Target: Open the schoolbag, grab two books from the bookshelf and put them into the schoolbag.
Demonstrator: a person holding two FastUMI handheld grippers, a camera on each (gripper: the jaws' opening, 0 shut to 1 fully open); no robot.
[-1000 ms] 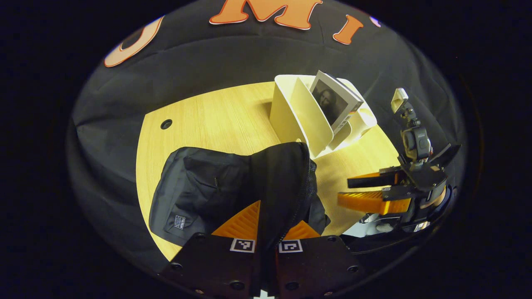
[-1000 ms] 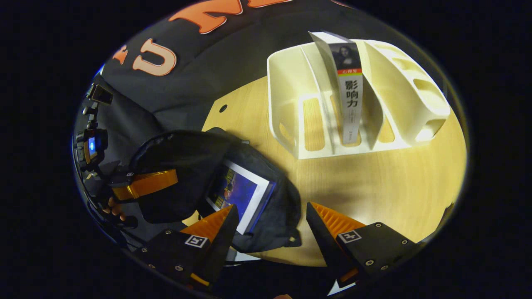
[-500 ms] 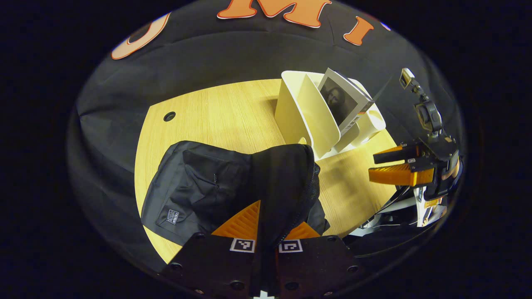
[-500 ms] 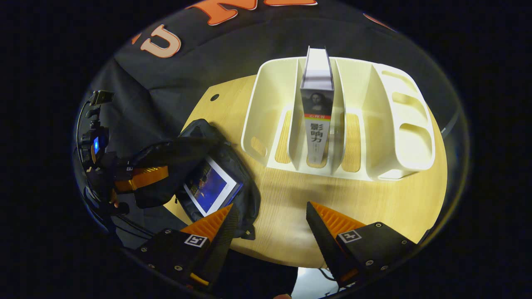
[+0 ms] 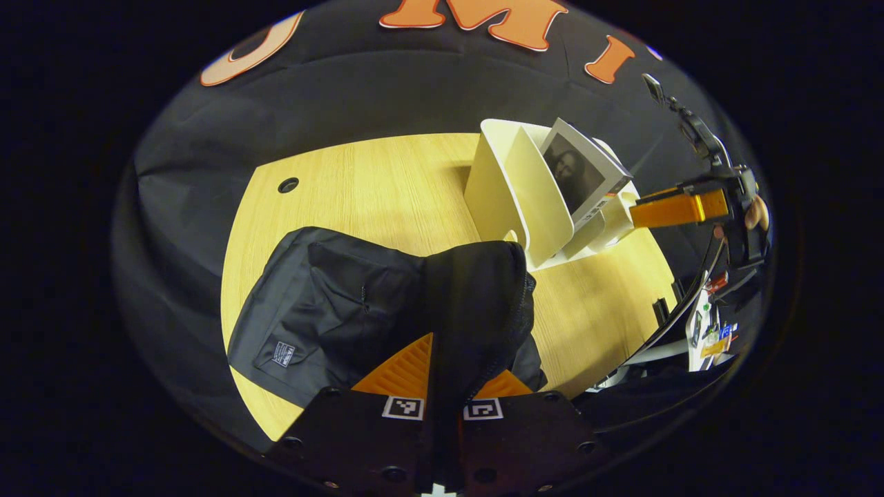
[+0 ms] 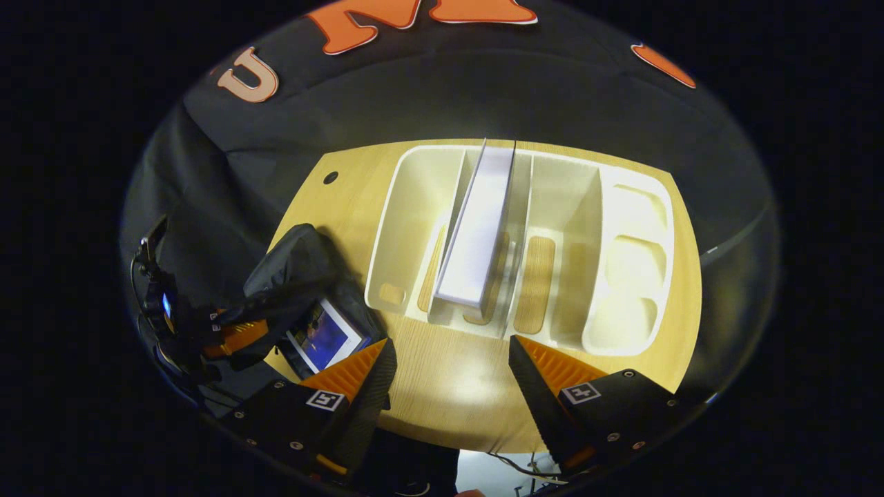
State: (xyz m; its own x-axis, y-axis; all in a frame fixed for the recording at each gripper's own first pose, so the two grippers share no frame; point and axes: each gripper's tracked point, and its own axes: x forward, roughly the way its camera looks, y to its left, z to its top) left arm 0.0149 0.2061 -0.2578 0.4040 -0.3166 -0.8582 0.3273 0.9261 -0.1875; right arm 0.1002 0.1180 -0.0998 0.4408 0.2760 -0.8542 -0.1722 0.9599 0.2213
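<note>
The black schoolbag (image 5: pixel 331 304) lies on the wooden table (image 5: pixel 373 186). My left gripper (image 5: pixel 445 376) is shut on its raised flap (image 5: pixel 476 304), holding the bag open. In the right gripper view a blue-covered book (image 6: pixel 323 338) lies inside the schoolbag (image 6: pixel 297 269), and the left gripper (image 6: pixel 235 331) holds the flap up. A second book (image 6: pixel 476 235) stands upright in a slot of the cream bookshelf (image 6: pixel 621 262). My right gripper (image 6: pixel 449 359) is open, high above the shelf's front edge, looking down on the book's top. In the left gripper view that book (image 5: pixel 577 172) leans in the bookshelf (image 5: pixel 504 193), with the right gripper (image 5: pixel 673 207) beside it.
The table has a small cable hole (image 5: pixel 288 185) at its back left. Bare wood lies between the bag and the shelf. Beyond the table's right edge are cables and small items (image 5: pixel 704 331). A hand (image 5: pixel 756 214) holds the right gripper.
My right gripper has risen and moved from the bag over to the bookshelf, now looking down on the standing book. The left gripper still holds the flap up.
</note>
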